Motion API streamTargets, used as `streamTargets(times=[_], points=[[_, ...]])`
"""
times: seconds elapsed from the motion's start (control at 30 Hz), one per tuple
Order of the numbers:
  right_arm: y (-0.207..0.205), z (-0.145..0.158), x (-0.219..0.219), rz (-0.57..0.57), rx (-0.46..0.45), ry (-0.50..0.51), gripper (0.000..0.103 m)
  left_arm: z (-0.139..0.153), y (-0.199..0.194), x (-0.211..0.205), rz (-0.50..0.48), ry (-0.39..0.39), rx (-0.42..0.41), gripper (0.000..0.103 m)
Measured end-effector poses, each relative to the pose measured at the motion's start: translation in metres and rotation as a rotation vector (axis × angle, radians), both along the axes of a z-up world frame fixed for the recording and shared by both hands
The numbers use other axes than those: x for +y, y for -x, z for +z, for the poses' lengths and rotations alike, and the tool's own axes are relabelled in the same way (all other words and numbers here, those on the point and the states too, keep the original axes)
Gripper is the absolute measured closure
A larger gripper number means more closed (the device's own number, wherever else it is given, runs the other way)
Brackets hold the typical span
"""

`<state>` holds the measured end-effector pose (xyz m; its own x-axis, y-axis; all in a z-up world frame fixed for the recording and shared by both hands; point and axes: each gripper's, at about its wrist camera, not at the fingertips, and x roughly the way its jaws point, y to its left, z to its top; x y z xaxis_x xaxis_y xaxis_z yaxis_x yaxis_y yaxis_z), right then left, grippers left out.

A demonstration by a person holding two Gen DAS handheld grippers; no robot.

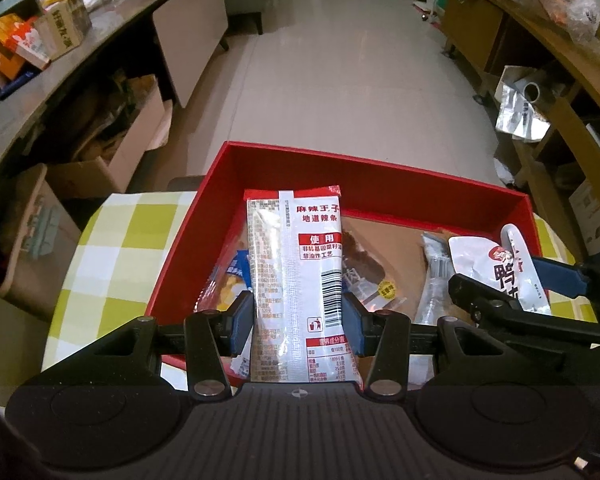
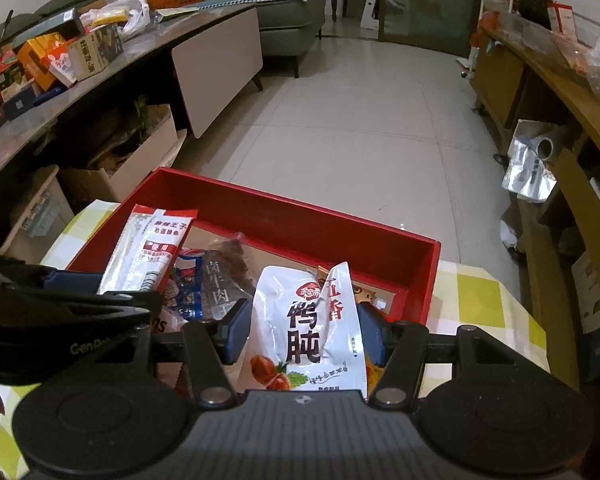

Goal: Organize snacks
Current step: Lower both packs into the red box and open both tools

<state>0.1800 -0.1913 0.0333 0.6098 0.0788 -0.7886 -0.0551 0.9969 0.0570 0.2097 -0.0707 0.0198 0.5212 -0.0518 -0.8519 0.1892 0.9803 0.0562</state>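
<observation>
My left gripper is clamped on the spicy-strip packet, its long axis running straight toward twelve o'clock, top edge hanging over the red box. My right gripper pinches the white duck-gizzard pouch, also upright along my fingers, above the box's near right part. The box lies dead ahead of both tools on the checked tablecloth, with other packs such as the braised-beef pack already lying on its floor between eleven and twelve. I judge the left load sits nearer the bare far floor, so that one should go down first.
</observation>
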Motion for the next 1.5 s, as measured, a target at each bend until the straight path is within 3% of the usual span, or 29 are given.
streamTargets(times=[0.3,0.73,0.9,1.5], points=[[-0.003,-0.001,0.010,0.012,-0.007,0.079,0.039,-0.004,0.000,-0.004,0.001,-0.055,-0.014,0.048],[-0.005,-0.007,0.002,0.004,0.002,0.043,0.039,-0.004,0.000,-0.004,-0.008,-0.067,-0.022,0.041],[-0.003,0.000,-0.001,-0.002,-0.015,0.026,0.039,0.002,0.002,-0.003,0.007,-0.076,-0.050,0.031],[0.012,0.015,-0.006,-0.022,-0.022,0.038,0.033,0.017,0.016,-0.001,0.019,-0.079,-0.075,0.022]])
